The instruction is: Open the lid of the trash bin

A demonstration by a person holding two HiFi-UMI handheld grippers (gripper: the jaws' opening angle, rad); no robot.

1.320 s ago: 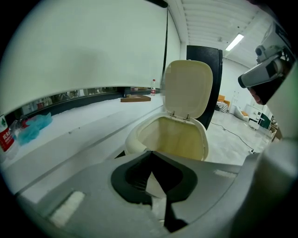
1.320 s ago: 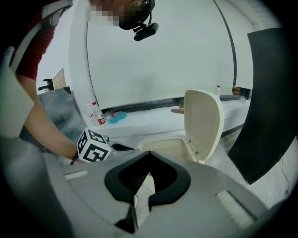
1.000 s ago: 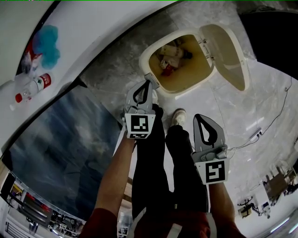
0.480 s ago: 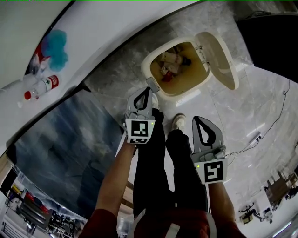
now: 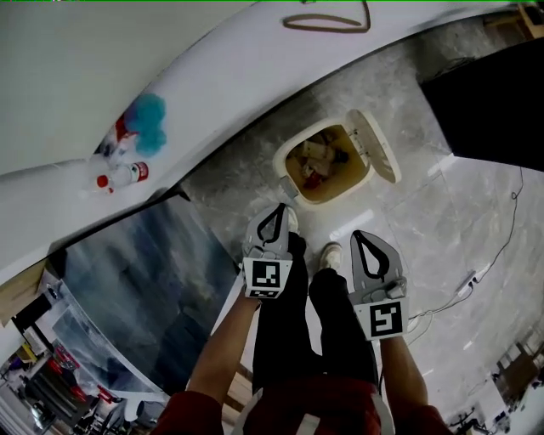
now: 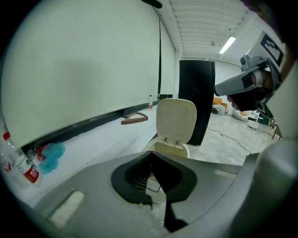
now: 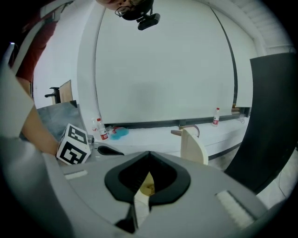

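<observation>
A cream trash bin [image 5: 299, 154] stands on the marble floor with its lid [image 5: 376, 145] swung up and open, rubbish showing inside. My left gripper [image 5: 276, 207] hangs short of the bin's near rim, jaws shut and empty. Off to the right, my right gripper [image 5: 361, 234] is also shut and empty, farther from the bin. In the left gripper view the upright lid [image 6: 176, 120] rises beyond the left gripper [image 6: 150, 153]. In the right gripper view the lid [image 7: 193, 146] is seen edge-on past the right gripper [image 7: 149, 152].
A white ledge [image 5: 212, 76] along the wall carries plastic bottles [image 5: 126, 175], a teal cloth [image 5: 150, 111] and a wooden hanger [image 5: 327, 21]. A black cabinet [image 5: 493, 102] stands right of the bin. A cable [image 5: 501, 242] trails over the floor. A dark panel [image 5: 144, 280] lies left of the person's legs.
The bin and its open lid now look smaller and farther off as the head view has drawn back. Both grippers kept their shut jaws and sit lower in the frame.
</observation>
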